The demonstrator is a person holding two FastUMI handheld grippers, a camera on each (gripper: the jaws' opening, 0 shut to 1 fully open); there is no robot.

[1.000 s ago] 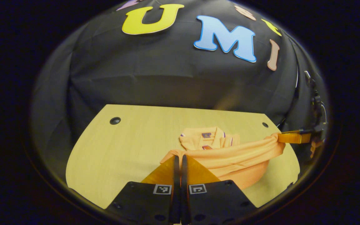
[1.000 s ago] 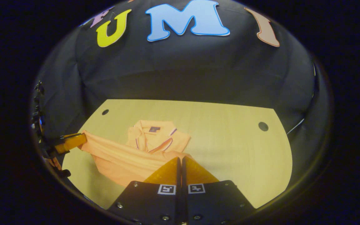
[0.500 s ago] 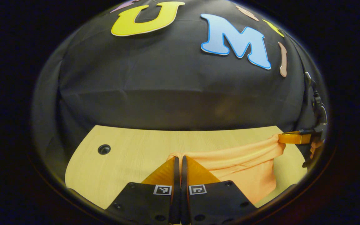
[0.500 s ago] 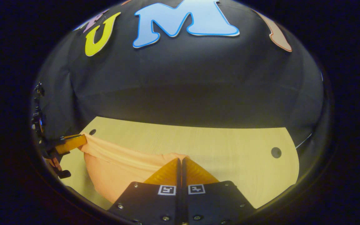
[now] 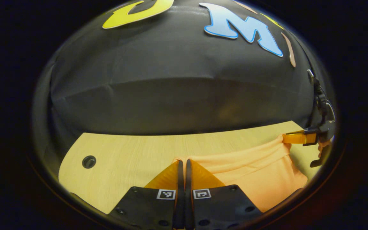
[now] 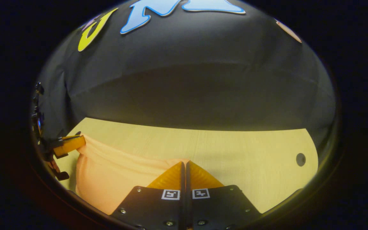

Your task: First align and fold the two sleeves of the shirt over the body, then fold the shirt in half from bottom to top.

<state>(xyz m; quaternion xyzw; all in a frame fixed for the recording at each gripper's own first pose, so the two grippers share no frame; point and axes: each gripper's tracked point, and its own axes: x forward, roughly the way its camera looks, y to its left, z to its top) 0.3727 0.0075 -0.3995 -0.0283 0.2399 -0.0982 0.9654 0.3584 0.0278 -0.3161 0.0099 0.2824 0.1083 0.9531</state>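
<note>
An orange shirt (image 5: 251, 172) lies on the pale wooden table (image 5: 129, 156), its hem edge stretched between both grippers. In the left gripper view my left gripper (image 5: 182, 160) is shut on one hem corner, and the right gripper (image 5: 283, 138) pinches the other corner at the far right. In the right gripper view my right gripper (image 6: 183, 162) is shut on the shirt (image 6: 113, 172), and the left gripper (image 6: 83, 140) holds the far corner at the left. The collar and sleeves are hidden under the raised cloth.
The black cloth wall (image 5: 177, 89) stands close behind the table's far edge. A round cable hole (image 5: 88, 161) sits in the table at the left, another hole (image 6: 300, 158) at the right. Bare tabletop (image 6: 235, 159) lies to the right of the shirt.
Both grippers have carried the hem forward toward the far edge and lowered it. The collar, seen a second ago, is now covered by the folded-over cloth.
</note>
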